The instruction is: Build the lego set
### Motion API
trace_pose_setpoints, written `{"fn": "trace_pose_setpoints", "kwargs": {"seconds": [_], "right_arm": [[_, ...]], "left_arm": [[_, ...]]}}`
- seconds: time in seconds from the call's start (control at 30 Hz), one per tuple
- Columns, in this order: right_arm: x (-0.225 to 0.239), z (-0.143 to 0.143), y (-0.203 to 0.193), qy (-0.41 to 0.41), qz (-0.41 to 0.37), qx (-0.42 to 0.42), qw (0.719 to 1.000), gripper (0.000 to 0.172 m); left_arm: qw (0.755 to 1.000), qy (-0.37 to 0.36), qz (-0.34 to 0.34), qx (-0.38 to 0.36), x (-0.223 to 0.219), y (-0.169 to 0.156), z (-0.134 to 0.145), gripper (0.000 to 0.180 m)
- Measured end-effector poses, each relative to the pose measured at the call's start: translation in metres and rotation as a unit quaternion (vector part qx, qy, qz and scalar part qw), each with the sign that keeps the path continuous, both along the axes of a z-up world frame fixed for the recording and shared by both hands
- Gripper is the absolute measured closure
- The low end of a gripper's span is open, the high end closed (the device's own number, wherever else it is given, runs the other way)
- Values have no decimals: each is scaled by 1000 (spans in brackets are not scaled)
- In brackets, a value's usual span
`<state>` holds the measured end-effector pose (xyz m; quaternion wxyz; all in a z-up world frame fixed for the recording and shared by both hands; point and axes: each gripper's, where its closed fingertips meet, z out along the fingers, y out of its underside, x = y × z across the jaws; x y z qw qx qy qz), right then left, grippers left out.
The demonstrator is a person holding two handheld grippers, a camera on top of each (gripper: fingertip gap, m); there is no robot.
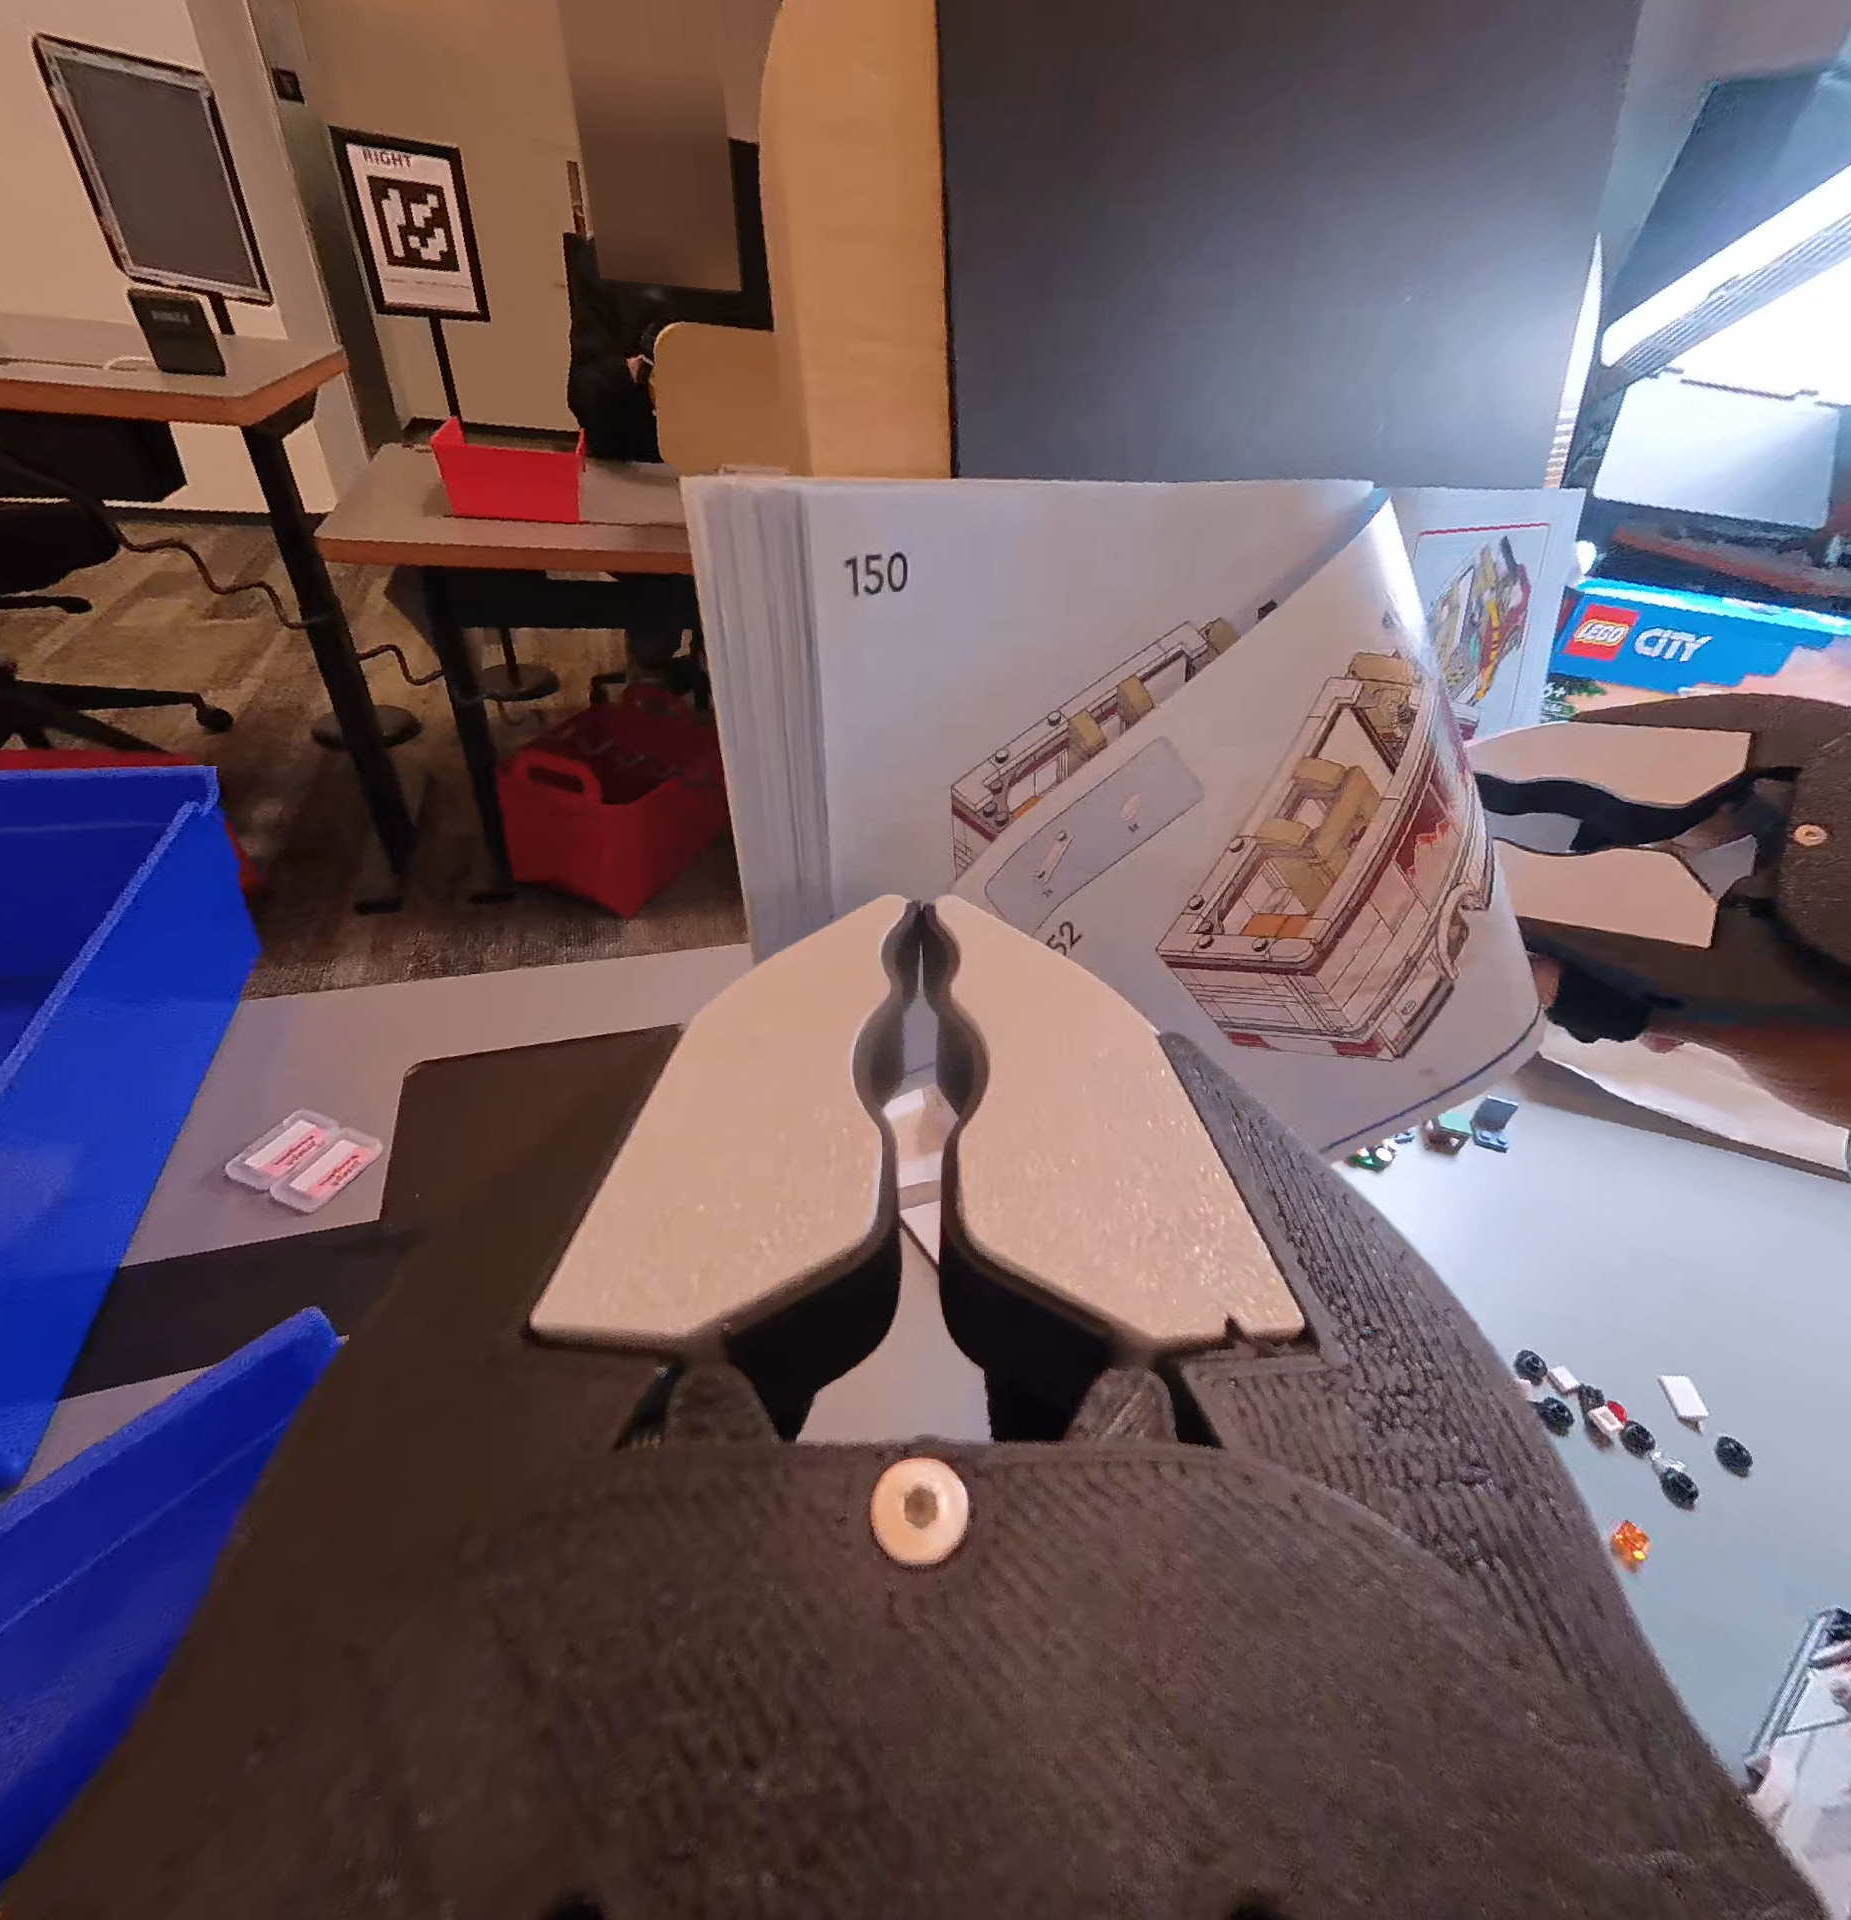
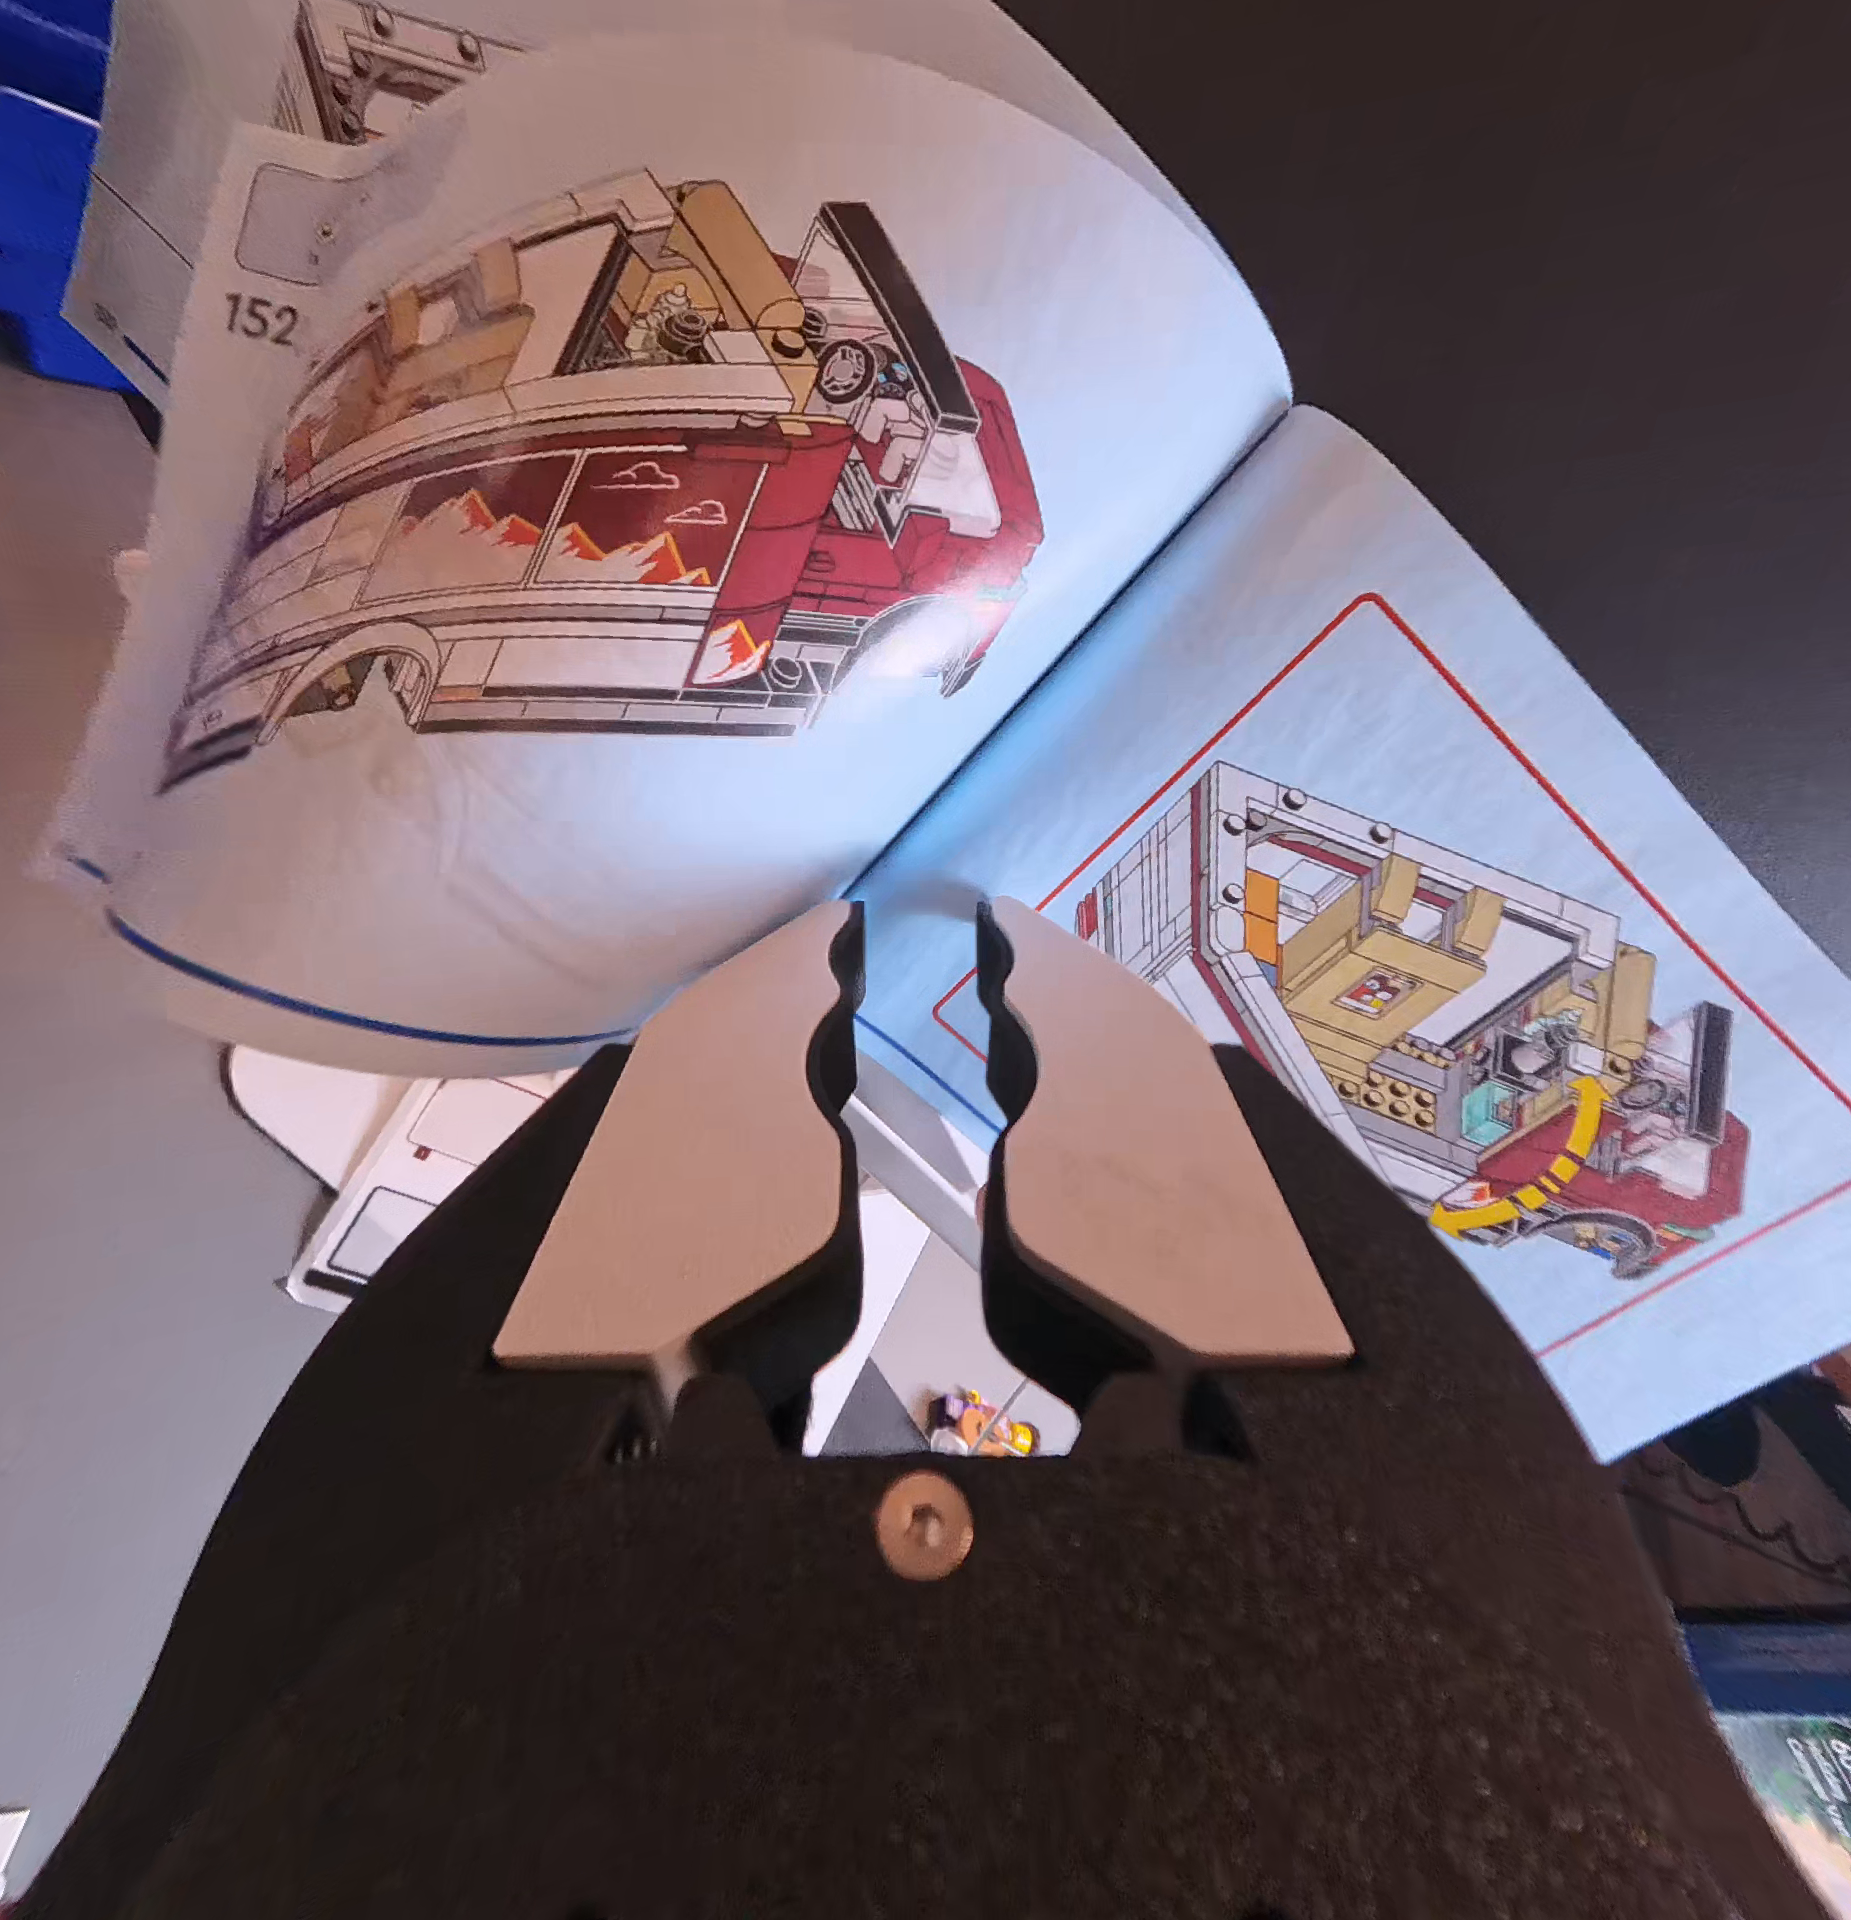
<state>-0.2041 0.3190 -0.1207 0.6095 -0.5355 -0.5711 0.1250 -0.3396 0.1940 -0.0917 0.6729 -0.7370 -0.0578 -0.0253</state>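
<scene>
The instruction booklet (image 1: pixel 900 675) stands open and upright on the grey table (image 1: pixel 1586 1278). One page (image 1: pixel 1316 831) curls over in mid-turn, with a drawing of a red and white camper van on it. My left gripper (image 1: pixel 921 914) is shut, its fingertips meeting at the booklet's lower edge. My right gripper (image 1: pixel 1497 826) is open beside the curled page's right edge. In the right wrist view my right gripper (image 2: pixel 919 914) is open at the spine. The curled page (image 2: pixel 588 520) is on its left and the flat right page (image 2: pixel 1420 935) on its right. Neither pad presses on the paper.
Blue bins (image 1: pixel 90 935) stand at the left. Loose bricks and small black wheels (image 1: pixel 1627 1423) lie on the table at the right, near an orange stud (image 1: pixel 1627 1540). The set's box (image 1: pixel 1710 644) and a dark backboard (image 1: pixel 1264 260) stand behind. White sheets (image 2: pixel 401 1174) lie under the booklet. My hands' fingertips stand some 20 cm from each other. My right gripper is the nearer one to the orange stud (image 1: pixel 1627 1540): about 25 cm, against 35 cm.
</scene>
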Motion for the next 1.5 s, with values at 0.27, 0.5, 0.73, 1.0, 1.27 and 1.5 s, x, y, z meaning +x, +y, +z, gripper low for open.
{"fn": "trace_pose_setpoints", "kwargs": {"seconds": [0.27,0.5,0.73,1.0,1.27,1.5], "right_arm": [[-7,-2,-7,25,15,-75,997,133],[-11,-2,-6,37,-31,-48,998,131],[-11,-2,-4,46,-16,-22,999,129],[33,-4,42,81,-26,-41,996,133],[22,25,16,116,-14,-120,986,129],[-21,18,2,84,-63,-61,993,120]], "left_arm": [[1000,13,-10,17,24,-14,6,168],[988,148,-34,-23,87,12,-1,177],[975,191,59,-97,57,66,-31,180],[979,174,68,-79,47,66,-39,180],[987,129,68,-62,46,65,-40,180],[991,100,69,-58,45,62,-41,180]]}}
